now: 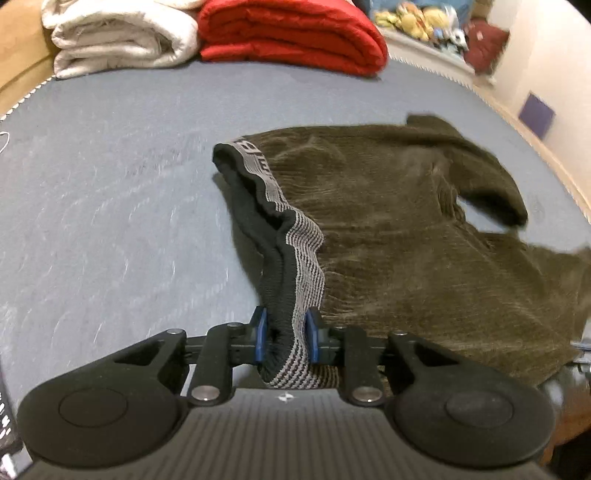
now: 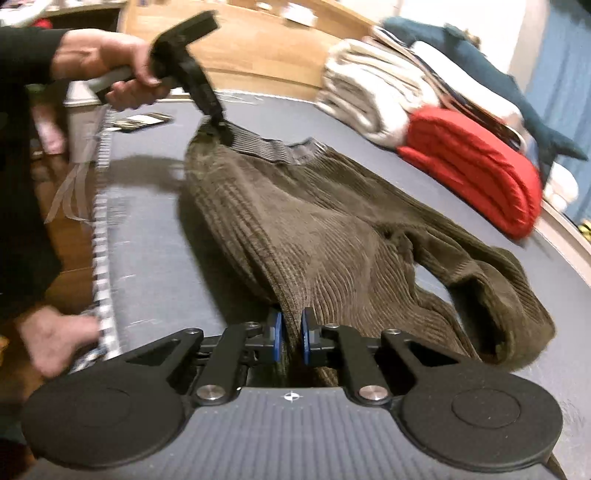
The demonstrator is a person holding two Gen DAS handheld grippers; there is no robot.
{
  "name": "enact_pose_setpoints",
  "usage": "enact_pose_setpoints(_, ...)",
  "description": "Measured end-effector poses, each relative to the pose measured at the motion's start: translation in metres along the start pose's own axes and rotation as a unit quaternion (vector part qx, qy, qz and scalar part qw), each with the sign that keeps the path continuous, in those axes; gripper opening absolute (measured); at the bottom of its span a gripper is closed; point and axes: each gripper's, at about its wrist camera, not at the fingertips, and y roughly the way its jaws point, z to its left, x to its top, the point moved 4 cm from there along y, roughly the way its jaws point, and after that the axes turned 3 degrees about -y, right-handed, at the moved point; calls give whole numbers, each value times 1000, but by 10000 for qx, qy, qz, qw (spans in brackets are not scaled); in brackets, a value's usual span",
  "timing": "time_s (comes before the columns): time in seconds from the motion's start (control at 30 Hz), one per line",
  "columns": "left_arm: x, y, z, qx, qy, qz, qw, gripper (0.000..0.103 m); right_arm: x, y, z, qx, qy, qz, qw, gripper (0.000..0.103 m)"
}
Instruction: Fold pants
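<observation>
Pants, olive-brown ribbed corduroy (image 1: 399, 221), spread across grey-blue bed surface (image 1: 110, 206), legs trailing toward far edge. Grey-and-black striped elastic waistband (image 1: 295, 258) lifted at near end. My left gripper (image 1: 284, 336) has jaws pinching waistband between blue pads. My right gripper (image 2: 290, 336) has jaws pinching fold of corduroy at other end, fabric raised into ridge. Left hand (image 2: 107, 70) gripping handle, seen from right wrist. Beyond pants: folded red blanket (image 1: 291, 33), folded white blanket (image 1: 122, 37) beside it.
</observation>
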Motion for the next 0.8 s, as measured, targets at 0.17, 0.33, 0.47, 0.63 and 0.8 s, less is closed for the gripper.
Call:
enact_pose_setpoints(0.17, -28, 1, -18, 495, 1040, 524, 9920, 27, -17, 1, 26, 437, -406, 510, 9969, 12)
enact_pose_setpoints(0.33, -12, -7, -45, 1146, 1564, -168, 9809, 51, -14, -1, 16, 180, -81, 513, 9985, 45)
enact_pose_setpoints(0.47, 8, -20, -92, 472, 1507, -724, 9848, 52, -8, -23, -27, -212, 919, 16, 9955, 57)
enact_pose_setpoints(0.63, 16, -18, -169, -316, 1835, -1005, 9774, 52, -39, -66, -100, -1468, 2306, -359, 9612, 62)
enact_pose_setpoints(0.8, 18, -22, -246, -1107, 2103, -1274, 9630, 38, -124, -142, -176, -3162, 4144, -485, 8520, 67)
